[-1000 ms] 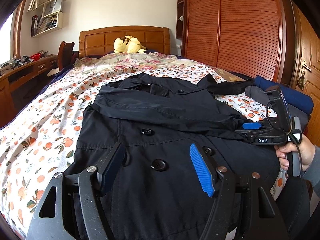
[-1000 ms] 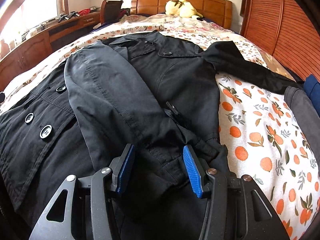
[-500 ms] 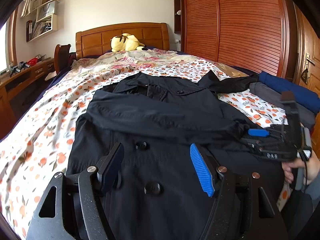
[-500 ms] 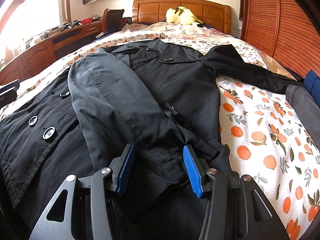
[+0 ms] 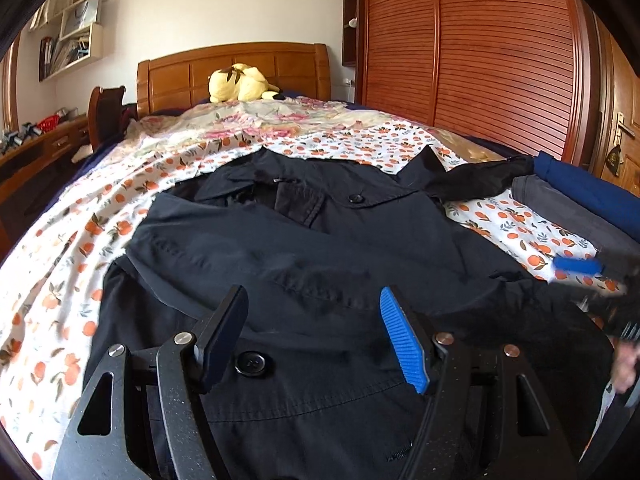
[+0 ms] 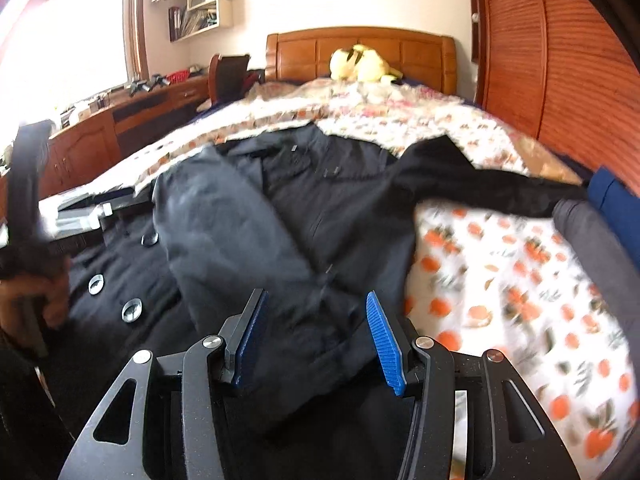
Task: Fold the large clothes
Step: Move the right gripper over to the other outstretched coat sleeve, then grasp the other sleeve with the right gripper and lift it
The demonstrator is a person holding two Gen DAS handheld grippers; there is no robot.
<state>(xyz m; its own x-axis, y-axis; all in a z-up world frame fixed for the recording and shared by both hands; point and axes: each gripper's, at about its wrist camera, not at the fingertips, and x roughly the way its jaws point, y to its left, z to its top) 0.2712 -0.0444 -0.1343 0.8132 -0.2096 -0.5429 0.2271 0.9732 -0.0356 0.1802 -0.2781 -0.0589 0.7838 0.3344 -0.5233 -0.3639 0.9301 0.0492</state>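
A black double-breasted coat (image 5: 320, 248) lies flat on the bed, collar toward the headboard. One sleeve (image 6: 224, 240) is folded across its chest; the other sleeve (image 6: 488, 188) stretches out to the right. My left gripper (image 5: 316, 336) is open and empty above the coat's lower front, near a black button (image 5: 250, 363). My right gripper (image 6: 312, 332) is open and empty, low over the folded sleeve's cuff end. The right gripper also shows blurred at the right edge of the left wrist view (image 5: 580, 266). The right wrist view is motion-blurred.
The bed has an orange-print sheet (image 5: 80, 248). Folded grey and blue clothes (image 5: 568, 208) lie at its right edge. A yellow plush toy (image 5: 240, 84) sits by the wooden headboard. A wardrobe (image 5: 480, 60) stands to the right, a desk (image 6: 120, 120) to the left.
Both grippers have pulled back and tilted up from the coat. The right gripper has let the sleeve cuff lie and its view is now blurred by motion.
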